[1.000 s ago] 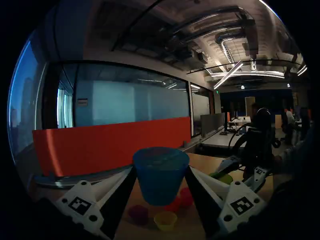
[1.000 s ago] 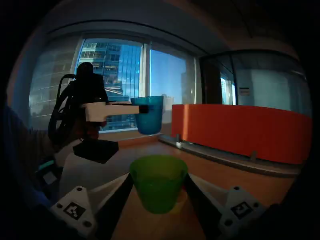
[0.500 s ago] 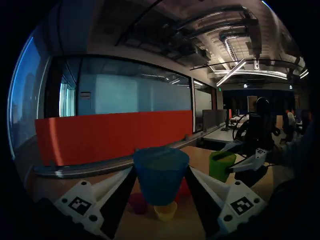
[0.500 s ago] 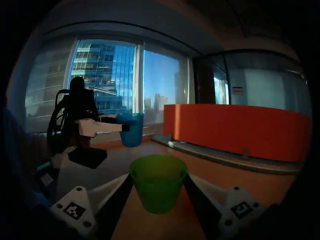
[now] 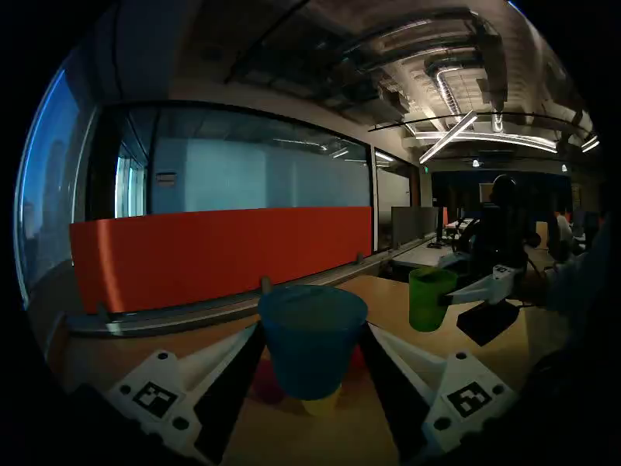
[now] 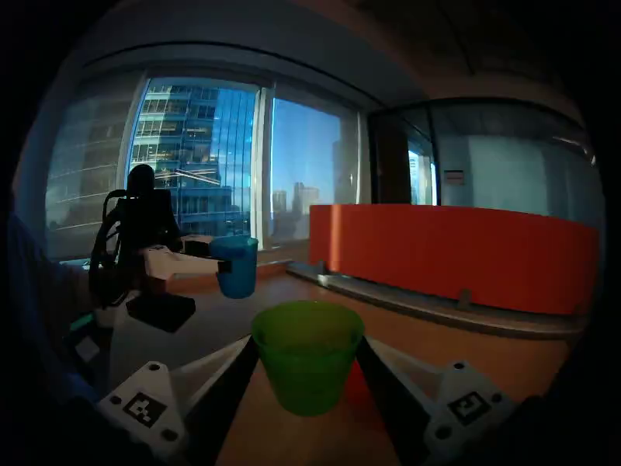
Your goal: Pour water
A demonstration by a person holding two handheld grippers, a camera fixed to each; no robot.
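The right gripper (image 6: 309, 351) is clamping an upright green cup (image 6: 308, 369) between both fingers at 6 o'clock, over the wooden table (image 6: 435, 346). At 9 o'clock, well apart, the left gripper (image 6: 225, 266) is holding a blue cup (image 6: 237, 273) upright. An orange partition (image 6: 450, 252) is stretching across at 3 o'clock.

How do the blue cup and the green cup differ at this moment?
Colour: the blue cup is blue, while the green cup is green. Holder: the blue cup sits between the fingers of the left gripper, and the green cup between those of the right gripper. Shared: both are tapered plastic cups held upright above the table, neither tilted to pour.
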